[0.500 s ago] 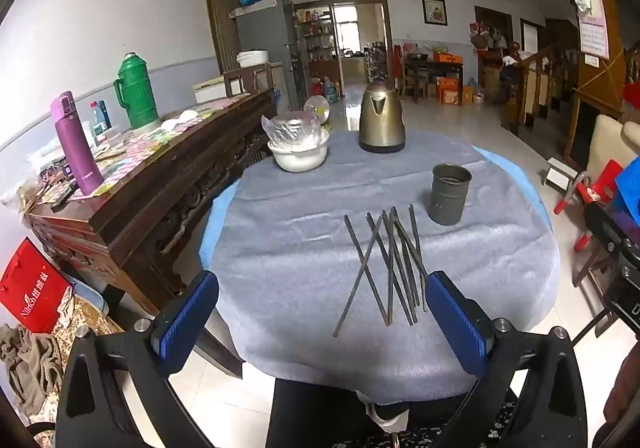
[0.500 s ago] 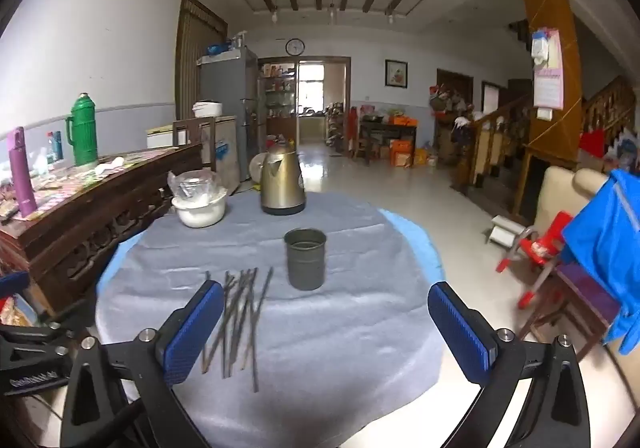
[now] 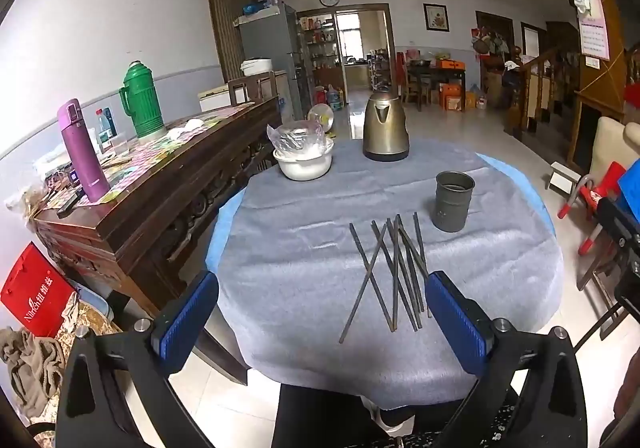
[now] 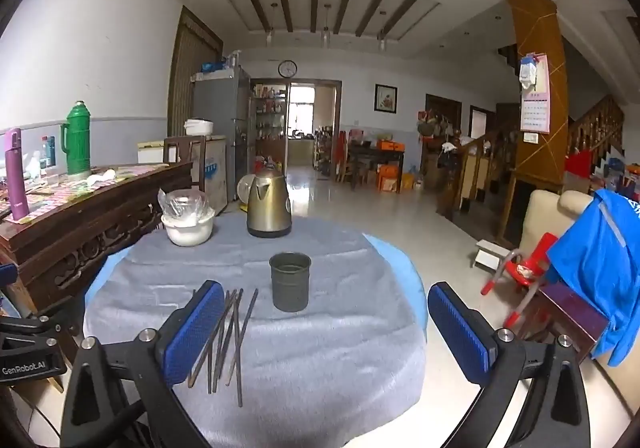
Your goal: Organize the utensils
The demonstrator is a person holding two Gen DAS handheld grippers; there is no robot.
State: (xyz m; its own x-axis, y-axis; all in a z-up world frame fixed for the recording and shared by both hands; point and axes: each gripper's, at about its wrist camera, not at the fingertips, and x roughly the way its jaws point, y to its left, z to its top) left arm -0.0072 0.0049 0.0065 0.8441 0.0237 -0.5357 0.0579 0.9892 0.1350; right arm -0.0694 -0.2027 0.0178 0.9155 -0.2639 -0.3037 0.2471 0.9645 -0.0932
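Several dark metal chopsticks (image 3: 394,272) lie in a loose, crossing bunch on the grey cloth of the round table (image 3: 304,248). Just beyond them to the right stands a dark metal cup (image 3: 454,201), upright and with nothing showing inside. My left gripper (image 3: 320,284) hovers open over the table's near edge, and the chopsticks' near ends lie close to its right finger. In the right wrist view the chopsticks (image 4: 236,332) run partly behind the left finger of my right gripper (image 4: 325,290), which is open and holds nothing. The cup (image 4: 290,282) stands ahead between its fingers.
A brass-coloured kettle (image 3: 386,131) and a white bowl holding a plastic bag (image 3: 304,159) stand at the table's far side. A dark wooden sideboard (image 3: 160,183) with flasks runs along the left. A red child's chair (image 4: 520,276) and a blue garment (image 4: 600,260) are at the right.
The table and everything on it sit slightly lower in both views, more so in the right one. Chopsticks and cup have not moved. Both grippers stay open.
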